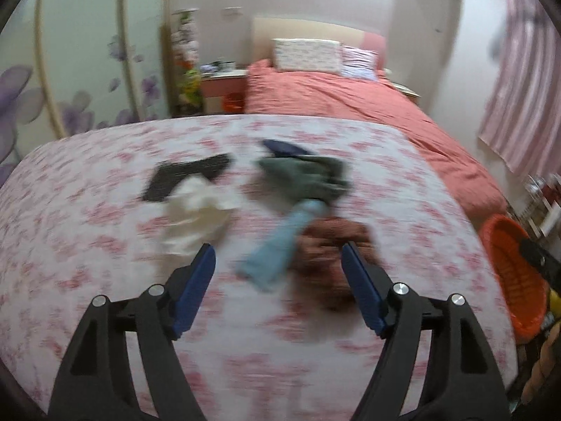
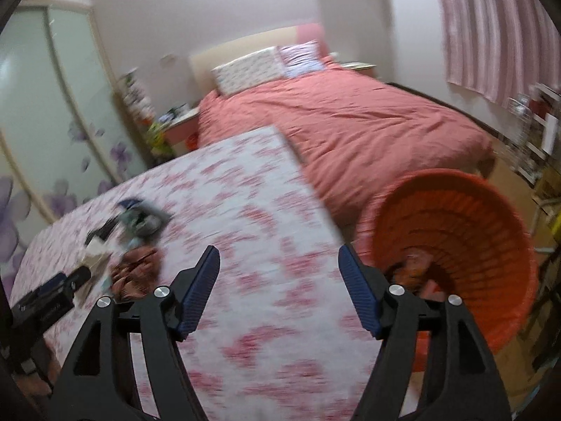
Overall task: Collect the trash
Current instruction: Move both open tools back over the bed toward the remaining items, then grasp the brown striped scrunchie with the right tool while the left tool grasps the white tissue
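The left gripper (image 1: 278,263) gapes empty above a blurred heap of crumpled cloths (image 1: 301,189) on the pink-flowered white tabletop (image 1: 105,231). The right gripper (image 2: 278,266) also gapes empty beside the orange woven plastic basket (image 2: 491,231).

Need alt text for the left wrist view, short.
The open left gripper hangs over a small pile on a pink-floral cloth: white crumpled item, black piece, green cloth, light blue item, brown item. An orange basket sits at right. The image is blurred.
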A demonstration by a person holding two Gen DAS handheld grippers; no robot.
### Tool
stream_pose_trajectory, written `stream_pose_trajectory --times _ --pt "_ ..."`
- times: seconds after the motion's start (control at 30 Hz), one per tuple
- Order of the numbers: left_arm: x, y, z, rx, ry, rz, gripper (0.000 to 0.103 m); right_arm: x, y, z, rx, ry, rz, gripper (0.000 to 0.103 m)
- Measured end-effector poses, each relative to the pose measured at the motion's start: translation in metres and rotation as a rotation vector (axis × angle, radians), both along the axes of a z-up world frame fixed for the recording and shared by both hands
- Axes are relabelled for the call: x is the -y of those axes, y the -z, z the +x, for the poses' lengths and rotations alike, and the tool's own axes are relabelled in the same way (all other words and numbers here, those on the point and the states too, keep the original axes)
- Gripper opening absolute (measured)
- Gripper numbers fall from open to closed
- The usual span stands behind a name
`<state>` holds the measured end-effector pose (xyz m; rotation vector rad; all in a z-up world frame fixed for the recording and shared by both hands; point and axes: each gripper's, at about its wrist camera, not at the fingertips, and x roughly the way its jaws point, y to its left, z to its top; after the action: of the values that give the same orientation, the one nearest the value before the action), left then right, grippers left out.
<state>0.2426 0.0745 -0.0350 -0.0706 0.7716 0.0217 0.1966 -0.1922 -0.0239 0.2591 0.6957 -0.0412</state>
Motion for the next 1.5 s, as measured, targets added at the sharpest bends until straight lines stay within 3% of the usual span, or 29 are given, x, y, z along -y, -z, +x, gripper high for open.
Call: stream_pose_trajectory --times 0.23,0.4,0.7,0.73,0.77,0.87,0.97,1.2,1.5 --pt "-0.072 0.006 0.0 -0.008 -0.123 -0.007 0.079 -0.077 0.011 0.023 -0.027 -0.173 -0.029 0.088" --pt "-0.101 0.016 0.004 -0.017 -0.158 -0.017 0.085 -0.12 0.024 0.041 -0.063 -0.234 -0.037 0.089" --pt "-0.115 0.026 0.01 -0.028 -0.154 -0.031 0.087 -0.158 0.048 0.063 -0.153 -0.284 -0.065 0.089" --pt "-0.116 0.027 0.01 -0.027 -0.151 -0.035 0.087 -0.161 0.052 0.064 -0.166 -0.286 -0.076 0.087" --pt "-0.116 0.027 0.01 -0.026 -0.148 -0.039 0.086 -0.162 0.054 0.064 -0.171 -0.286 -0.083 0.074" --pt "-0.115 0.027 0.013 -0.024 -0.139 -0.046 0.087 -0.163 0.056 0.063 -0.169 -0.286 -0.094 0.049" --pt "-0.107 0.027 0.018 -0.024 -0.12 -0.048 0.087 -0.155 0.054 0.061 -0.171 -0.276 -0.07 0.039" --pt "-0.084 0.039 0.041 -0.064 -0.078 -0.055 0.087 -0.113 0.049 0.058 -0.159 -0.135 -0.077 0.033" --pt "-0.069 0.053 0.071 -0.096 -0.115 -0.021 0.086 -0.089 0.054 0.058 -0.167 -0.089 -0.086 0.034"
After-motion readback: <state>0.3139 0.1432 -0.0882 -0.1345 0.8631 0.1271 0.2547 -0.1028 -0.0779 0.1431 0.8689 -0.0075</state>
